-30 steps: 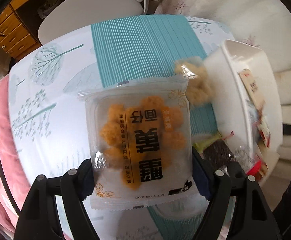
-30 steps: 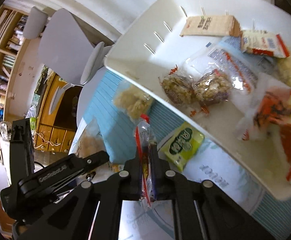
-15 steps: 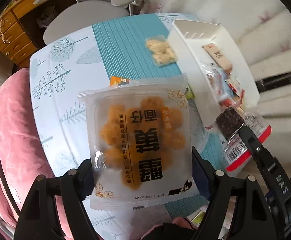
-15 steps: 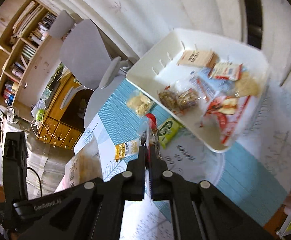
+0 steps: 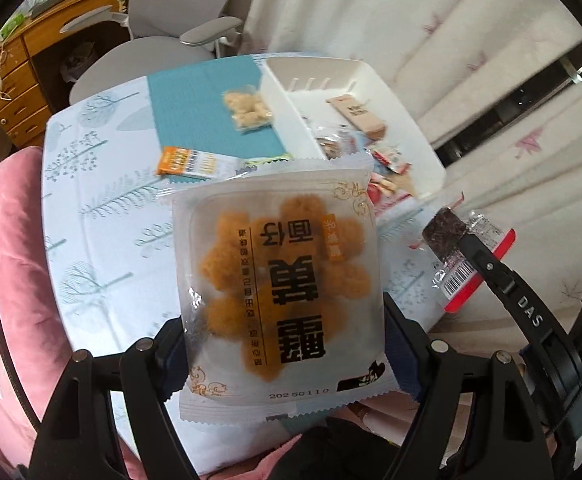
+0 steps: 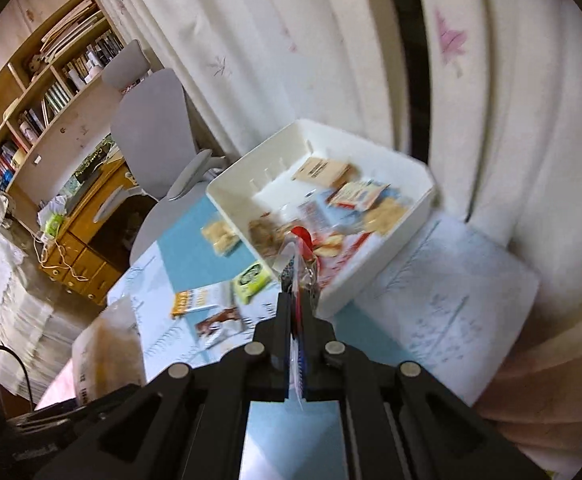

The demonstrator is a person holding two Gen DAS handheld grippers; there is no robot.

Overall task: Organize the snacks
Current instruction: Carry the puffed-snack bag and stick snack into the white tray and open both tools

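Two snack packets are in your jaws, both held in the air above the counter (image 5: 103,216). Your left gripper (image 5: 283,354) has its jaws spread wide and clamped on the two side edges of a large clear packet of orange puffs (image 5: 281,280), which stands upright in front of that camera. Your right gripper (image 6: 297,312) has its jaws closed tight on a thin red-edged packet with a dark bar (image 5: 457,254) inside; the right wrist view shows it edge-on, sticking up between the pads.

The white bin (image 5: 411,136) sits on the far right of the counter, against the curtain, and holds several wrapped snacks, among them a brown flat packet (image 5: 357,114). Just beside the bin's left wall, on the teal runner (image 5: 195,108), lies a small clear bag of pale puffs (image 5: 249,110). Nearer you lie an orange packet (image 5: 189,162) and a green packet (image 6: 252,280), apart from the bin. A grey chair (image 6: 151,128) stands behind the counter.
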